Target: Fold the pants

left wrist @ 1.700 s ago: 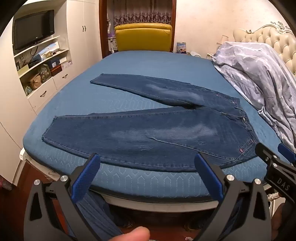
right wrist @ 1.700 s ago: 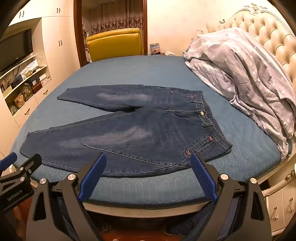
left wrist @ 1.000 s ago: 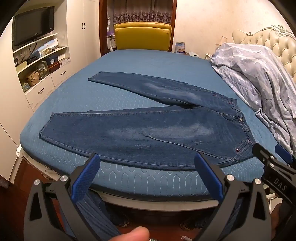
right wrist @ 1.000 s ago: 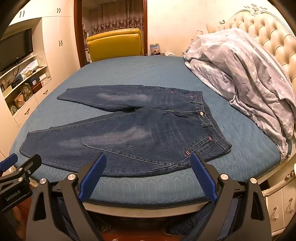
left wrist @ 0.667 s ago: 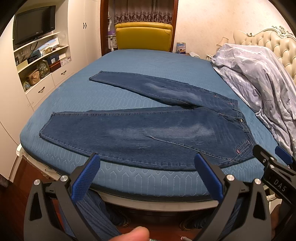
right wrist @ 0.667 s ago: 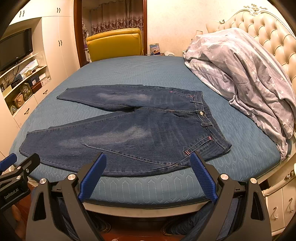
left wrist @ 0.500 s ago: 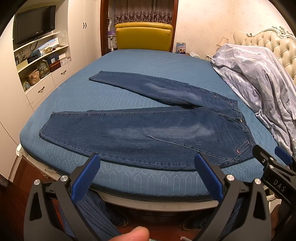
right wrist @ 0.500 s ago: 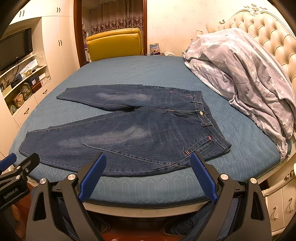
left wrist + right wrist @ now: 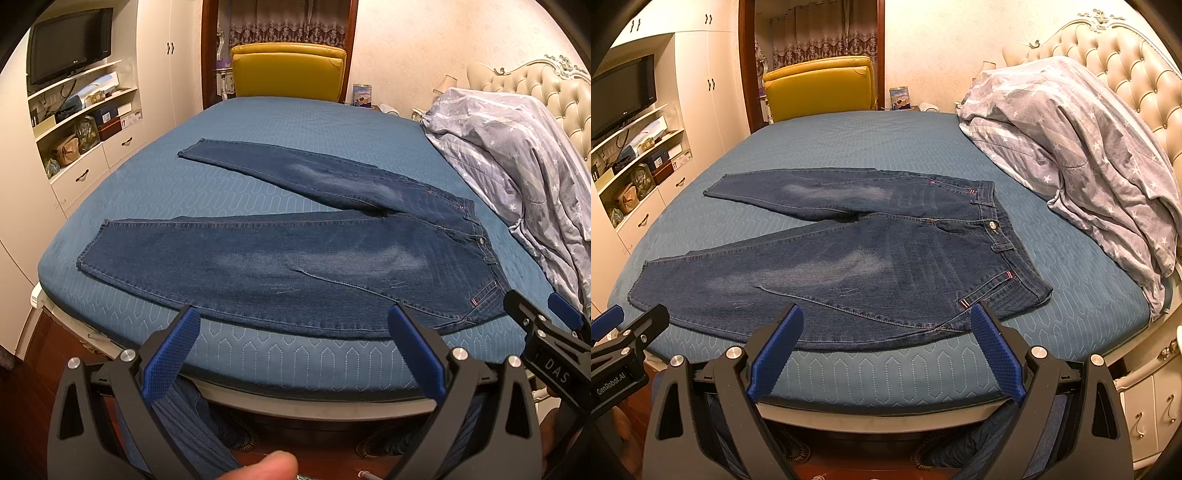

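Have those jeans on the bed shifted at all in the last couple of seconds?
No. The jeans lie spread the same way, waistband toward the star-print duvet.

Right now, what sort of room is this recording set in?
Most likely a home bedroom: the jeans lie on a large bed with a tufted headboard, a bunched star-print duvet beside them, and built-in wardrobes along the wall.
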### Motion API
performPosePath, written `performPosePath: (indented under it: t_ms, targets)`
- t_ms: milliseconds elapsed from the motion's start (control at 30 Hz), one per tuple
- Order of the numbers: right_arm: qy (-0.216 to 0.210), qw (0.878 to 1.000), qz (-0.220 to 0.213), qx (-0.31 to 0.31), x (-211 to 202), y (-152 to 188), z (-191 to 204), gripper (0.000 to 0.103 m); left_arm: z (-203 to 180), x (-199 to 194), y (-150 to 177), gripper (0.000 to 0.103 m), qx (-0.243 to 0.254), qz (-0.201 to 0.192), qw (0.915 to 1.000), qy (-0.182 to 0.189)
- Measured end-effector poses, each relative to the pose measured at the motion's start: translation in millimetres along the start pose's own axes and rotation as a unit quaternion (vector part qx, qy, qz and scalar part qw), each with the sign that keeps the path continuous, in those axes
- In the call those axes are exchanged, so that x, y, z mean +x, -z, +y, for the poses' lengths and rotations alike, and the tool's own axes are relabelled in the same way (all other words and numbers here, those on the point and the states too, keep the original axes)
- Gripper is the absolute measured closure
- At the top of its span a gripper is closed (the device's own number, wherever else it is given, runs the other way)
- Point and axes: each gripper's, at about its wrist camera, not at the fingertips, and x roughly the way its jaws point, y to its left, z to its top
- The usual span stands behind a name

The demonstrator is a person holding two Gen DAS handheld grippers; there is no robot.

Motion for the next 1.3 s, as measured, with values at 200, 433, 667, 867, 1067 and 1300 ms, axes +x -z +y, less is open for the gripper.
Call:
performPosePath:
  t_ms: [200, 433, 667, 867, 1067, 1300]
  targets:
    - [0.0, 1.0, 0.0, -0.001, 0.6, 0.4, 0.3, 0.014, 0.5, 0.5, 0.4, 0.001, -0.001, 0.001, 1.0, 0.001]
    - [0.001, 1.0, 0.0, -0.001, 0.8, 0.7, 0.4, 0.014, 0.4, 0.5, 0.4, 0.001, -0.001, 0.001, 1.0, 0.001]
    - [0.002, 1.0, 0.0, -0.001, 0.6, 1.0, 0.7, 0.014, 1.1, 0.4, -0.2, 0.001, -0.001, 0.001, 1.0, 0.001]
    - [0.002, 1.0, 0.0, -0.002, 0.7, 0.8, 0.8, 0.014, 2.1, 0.7, -0.5, 0.001, -0.002, 0.002, 1.0, 0.003]
    - [0.001, 1.0, 0.0, -0.002, 1.1, 0.6, 1.0, 0.014, 2.0, 0.8, 0.4, 0.001, -0.002, 0.002, 1.0, 0.002]
    - [0.001, 1.0, 0.0, -0.002, 1.1, 1.4, -0.2, 0.014, 2.6, 0.7, -0.1, 0.001, -0.003, 0.002, 1.0, 0.003]
